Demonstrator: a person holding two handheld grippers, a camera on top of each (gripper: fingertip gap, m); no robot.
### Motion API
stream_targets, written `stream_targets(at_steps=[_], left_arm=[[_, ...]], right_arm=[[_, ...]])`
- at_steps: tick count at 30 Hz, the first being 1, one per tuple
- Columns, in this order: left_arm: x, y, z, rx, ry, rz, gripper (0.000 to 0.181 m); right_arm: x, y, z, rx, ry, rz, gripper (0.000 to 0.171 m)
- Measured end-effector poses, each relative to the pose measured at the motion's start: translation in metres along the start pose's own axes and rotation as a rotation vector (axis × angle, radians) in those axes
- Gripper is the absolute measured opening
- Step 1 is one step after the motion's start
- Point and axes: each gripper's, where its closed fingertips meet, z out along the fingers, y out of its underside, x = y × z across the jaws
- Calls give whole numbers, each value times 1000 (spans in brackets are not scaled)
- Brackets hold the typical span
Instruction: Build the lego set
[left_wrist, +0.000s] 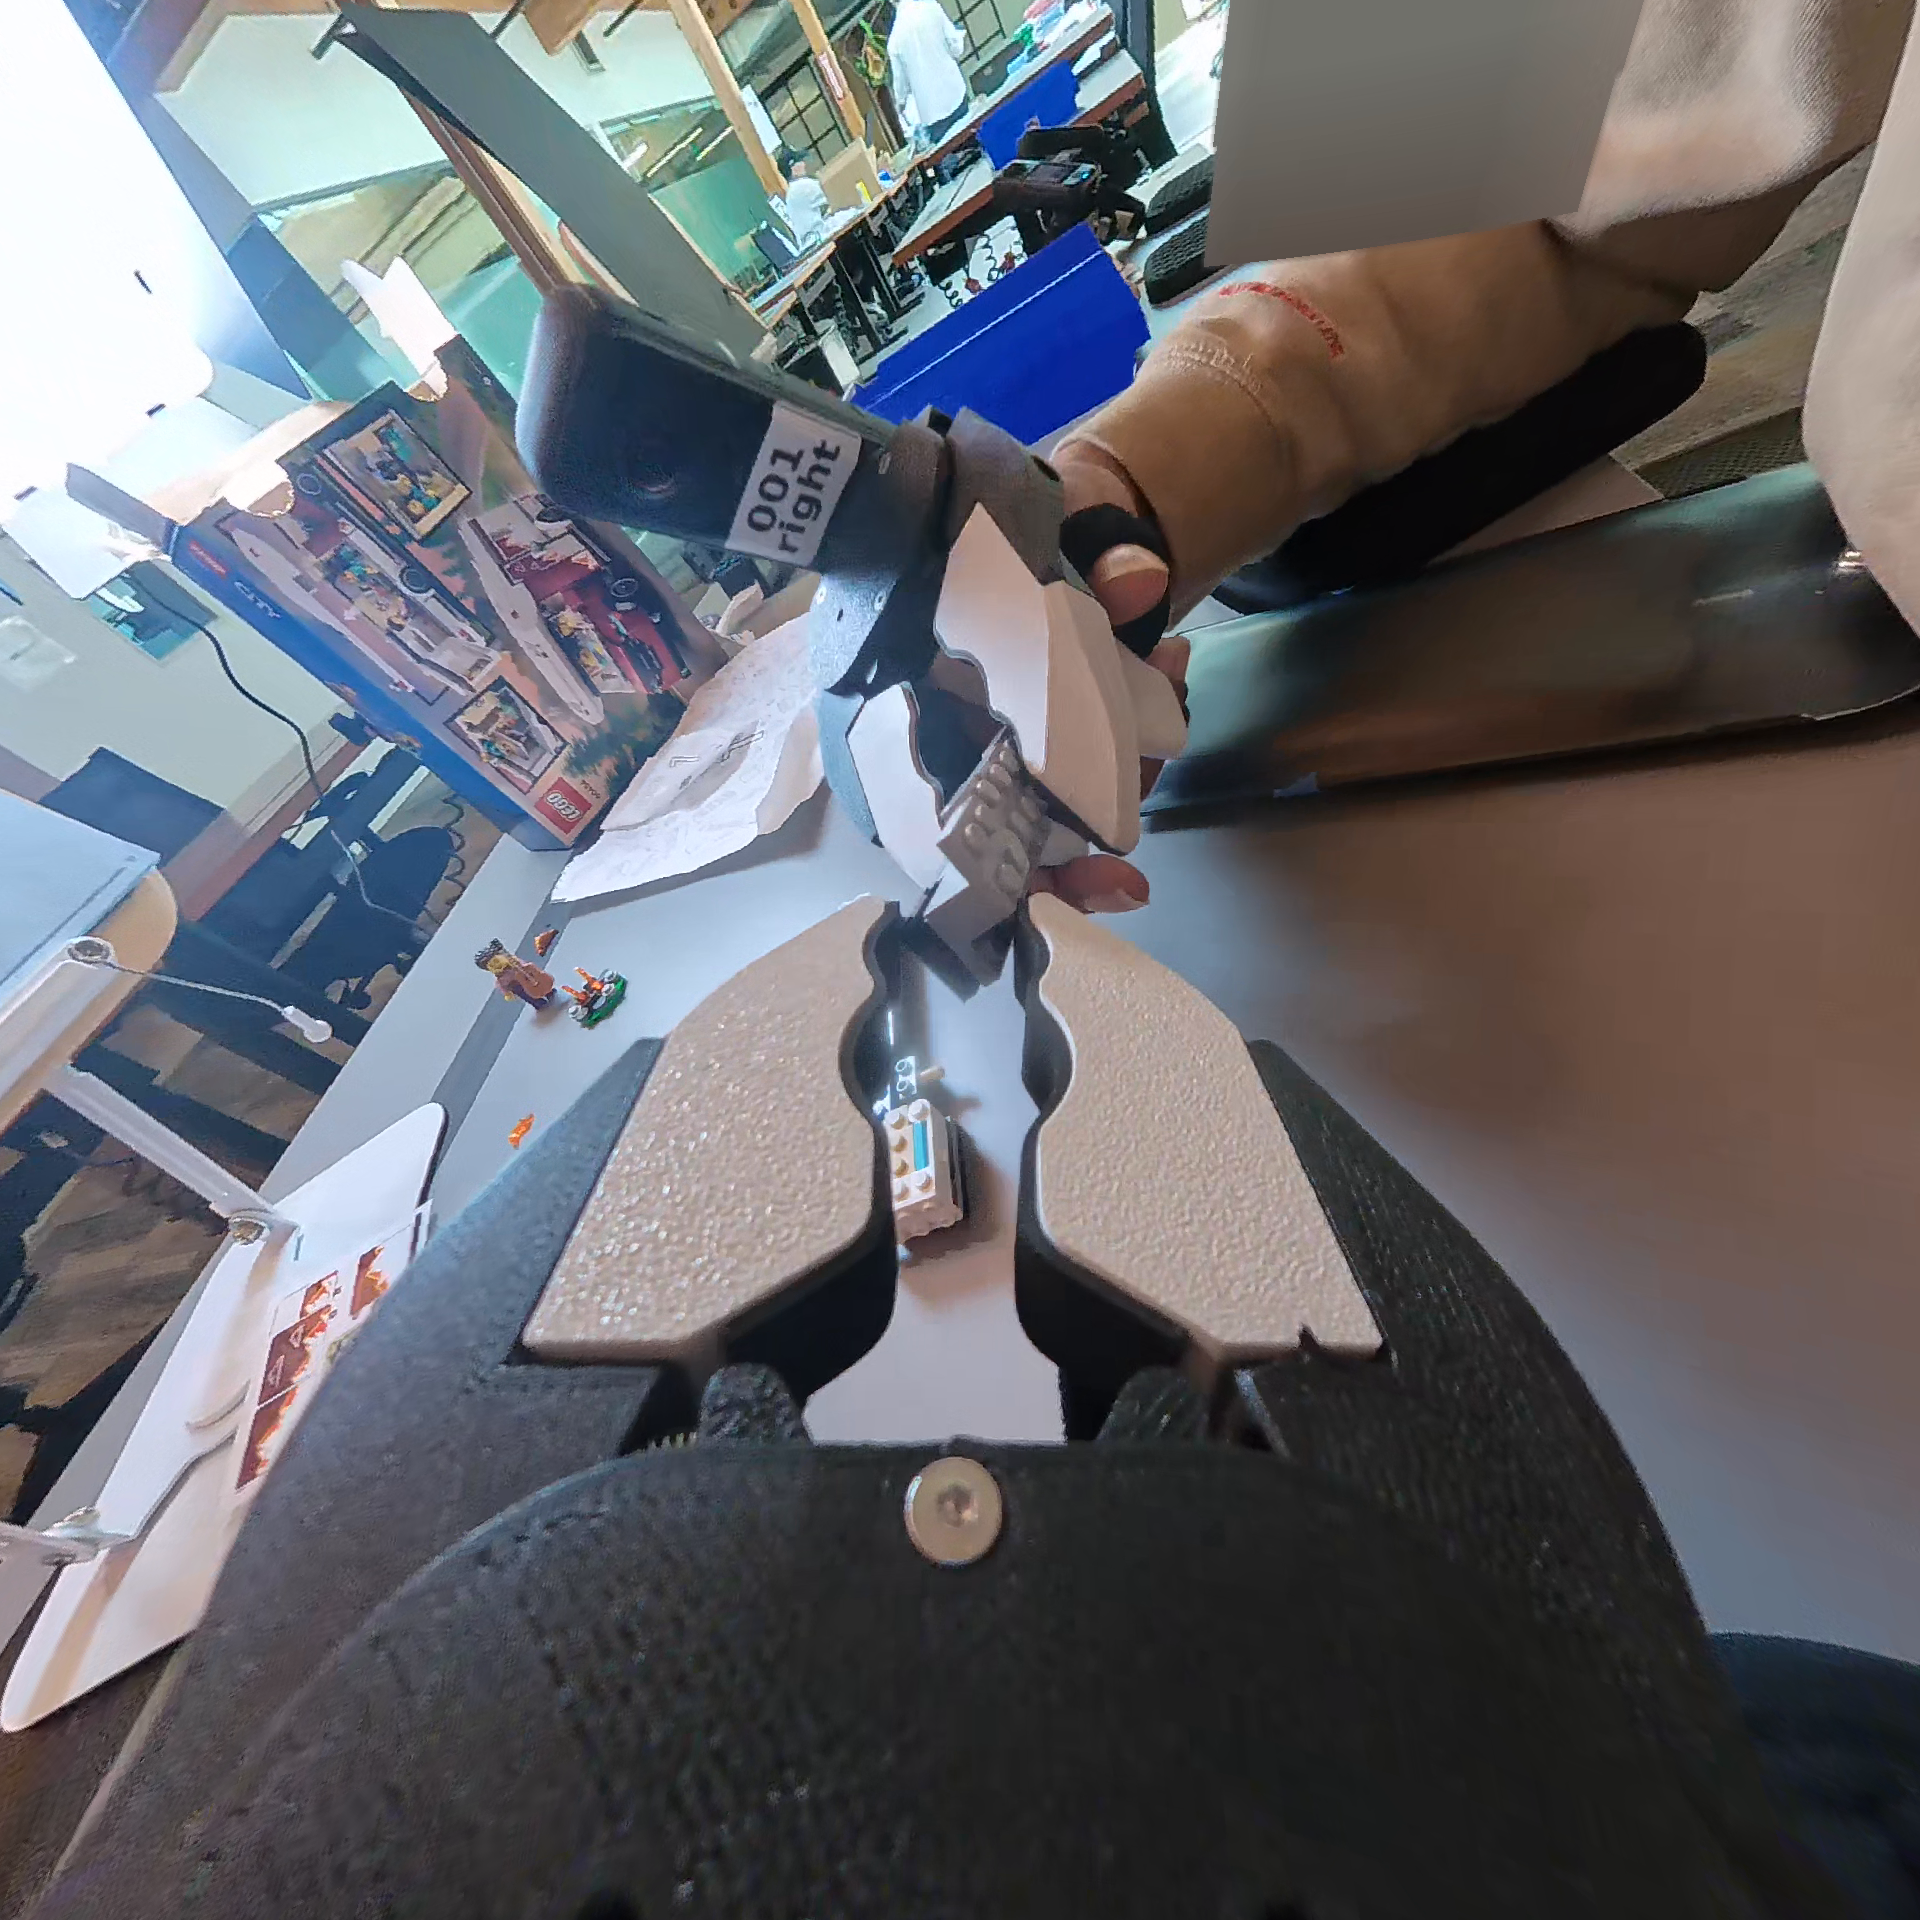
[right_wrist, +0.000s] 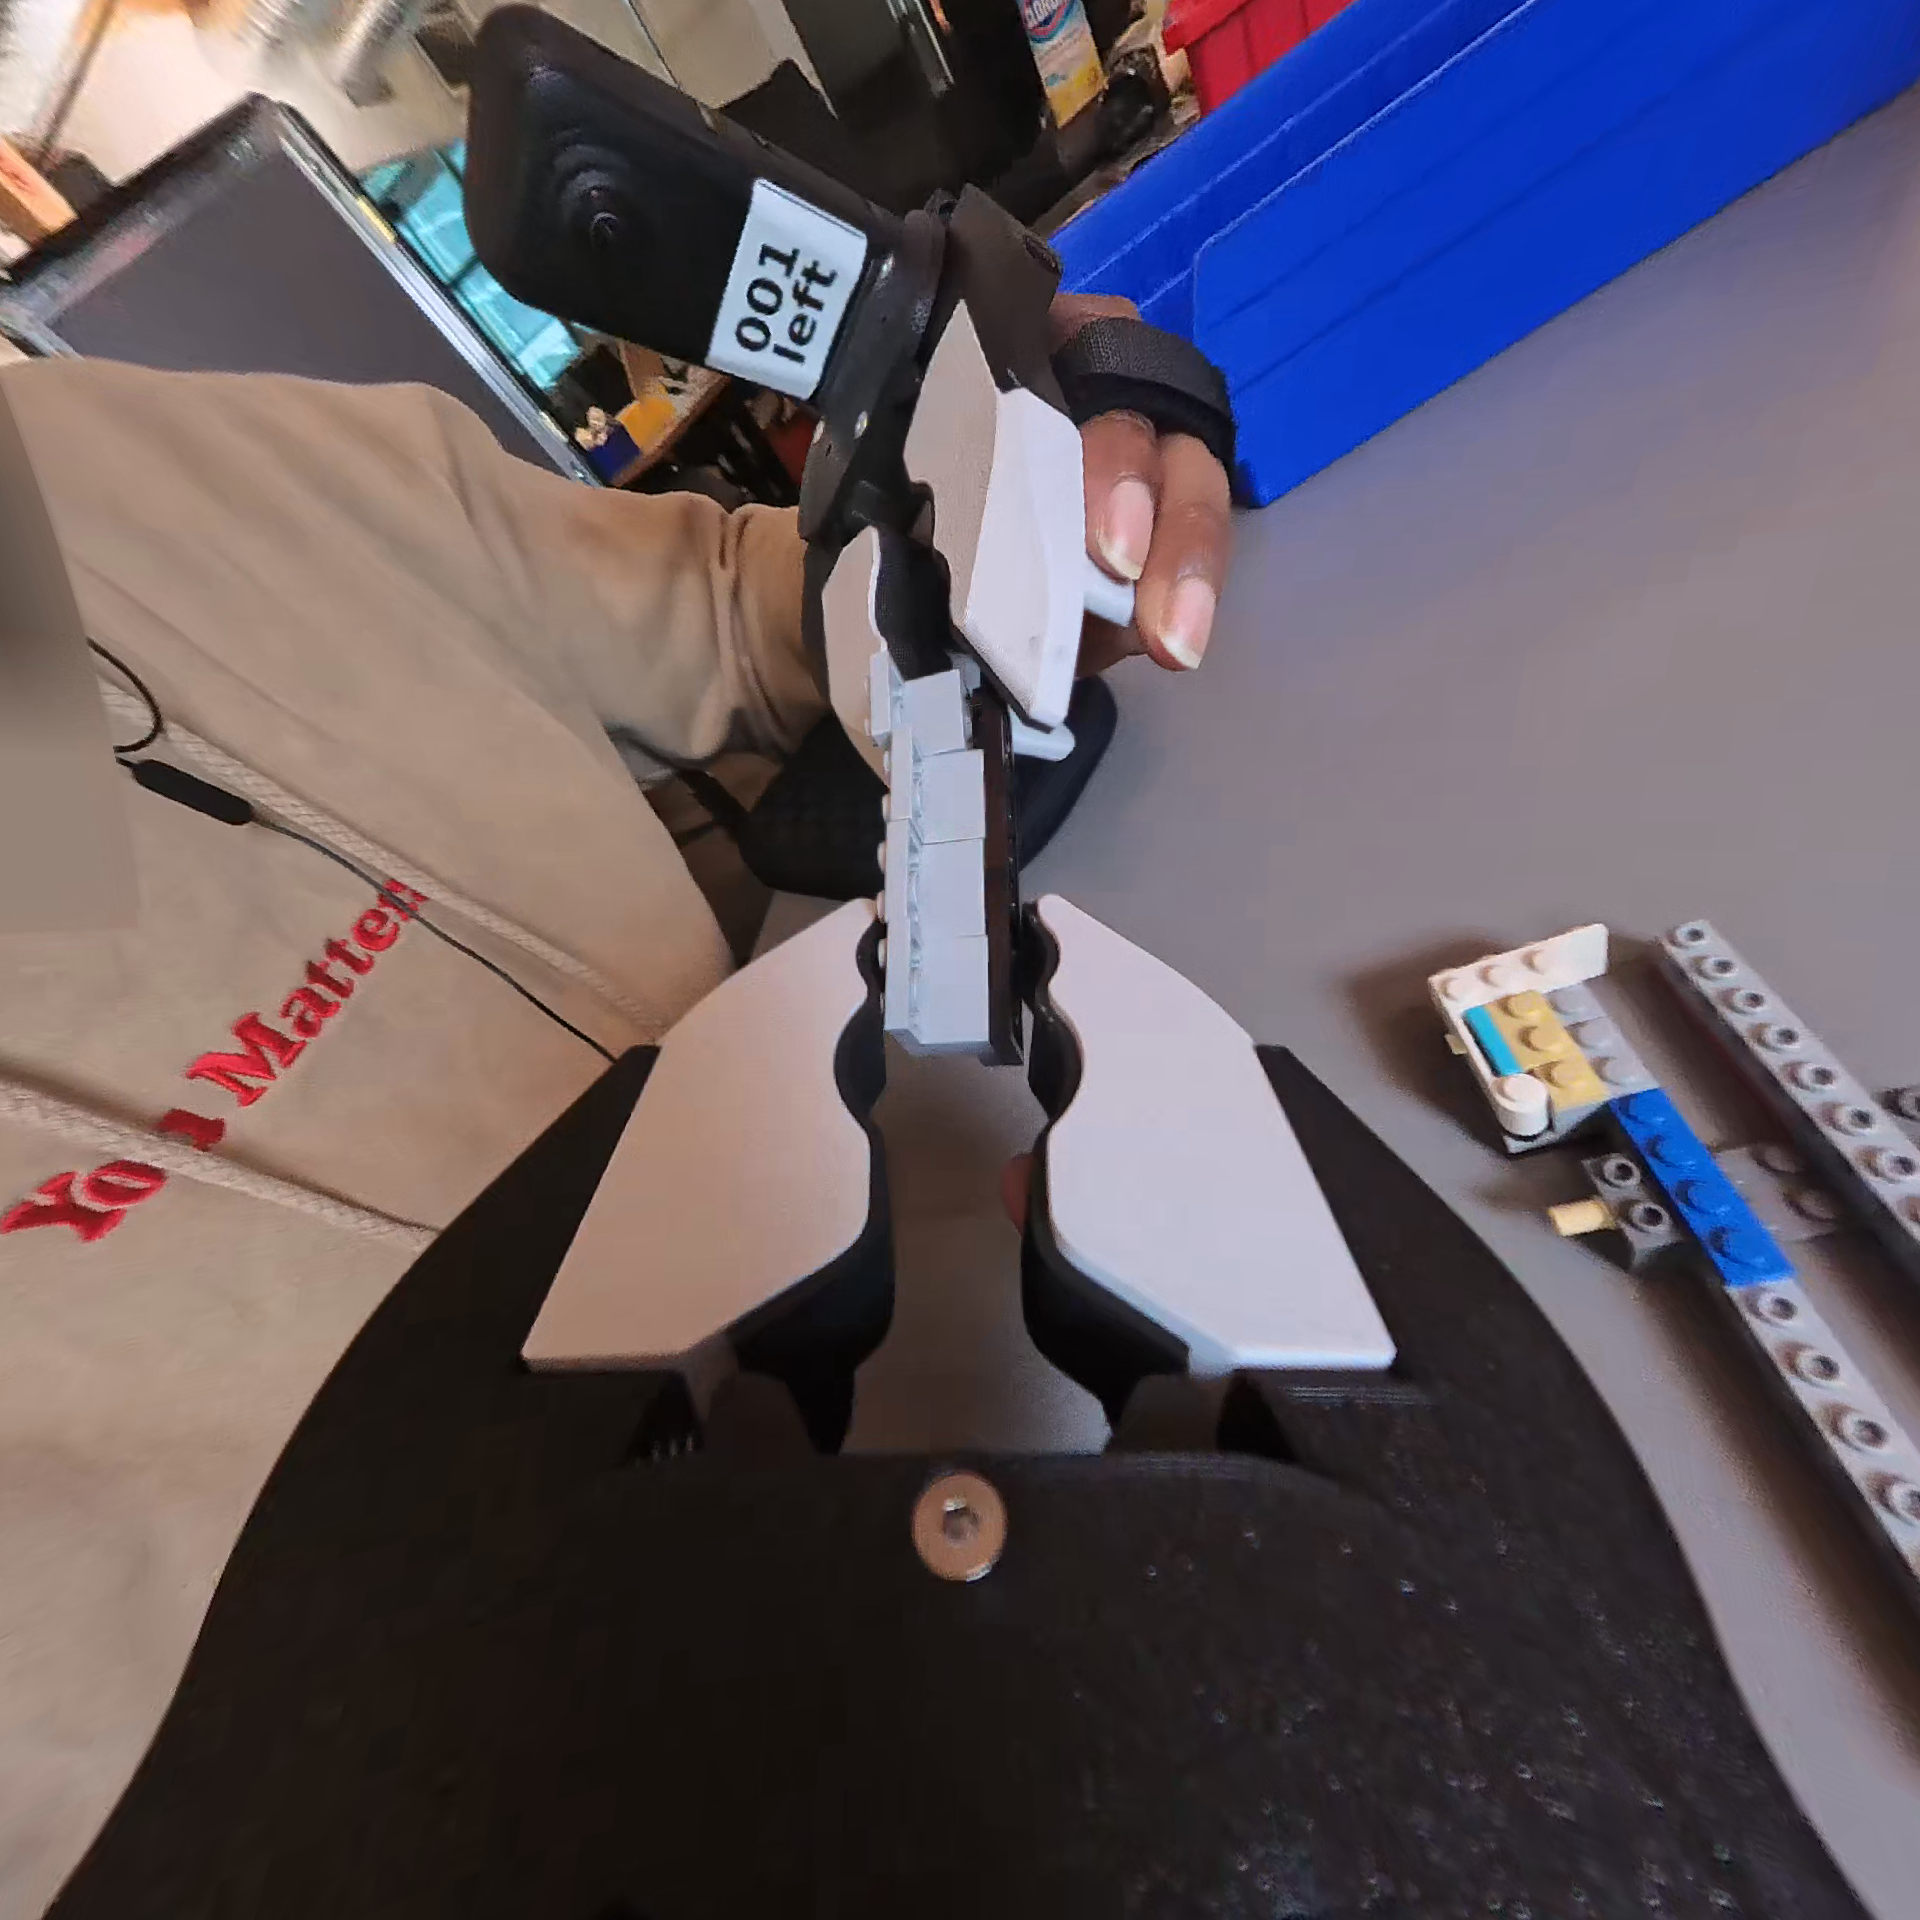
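Observation:
A long lego assembly (right_wrist: 951, 883) of light grey bricks on a black plate is held in the air between both grippers. My right gripper (right_wrist: 951, 935) is shut on its near end. My left gripper (right_wrist: 935, 707) faces it and is shut on the far end. In the left wrist view, my left gripper (left_wrist: 951, 925) clamps the dark end, and the right gripper (left_wrist: 987, 862) holds the grey studded part (left_wrist: 992, 831). A partial build (right_wrist: 1558, 1049) of white, tan, blue and grey pieces lies on the grey table (right_wrist: 1507, 675) to the right. It also shows between my left fingers (left_wrist: 920, 1153).
A long grey studded plate (right_wrist: 1808, 1091) lies beside the partial build. Blue bins (right_wrist: 1455, 260) stand at the back. A lego box (left_wrist: 447, 623), torn paper bag (left_wrist: 717, 790), minifigure (left_wrist: 514, 971), small green-orange piece (left_wrist: 597, 992) and instruction booklet (left_wrist: 312, 1340) sit left. A person's beige sweatshirt (right_wrist: 260, 727) is close. The tips of both grippers are at nearly the same place.

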Motion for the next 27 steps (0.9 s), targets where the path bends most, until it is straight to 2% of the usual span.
stream_targets(at_steps=[7,15,21,27], left_arm=[[15,-6,2,25,87,-18,22],[23,-12,1,50,145,-57,22],[22,-13,0,61,172,-133,22],[26,-12,-1,55,224,-185,14]], right_arm=[[-13,16,4,-70,-60,-129,20],[-21,20,6,-78,-103,-186,20],[-20,17,7,-60,-50,-302,20],[-12,18,8,-108,73,-470,19]])
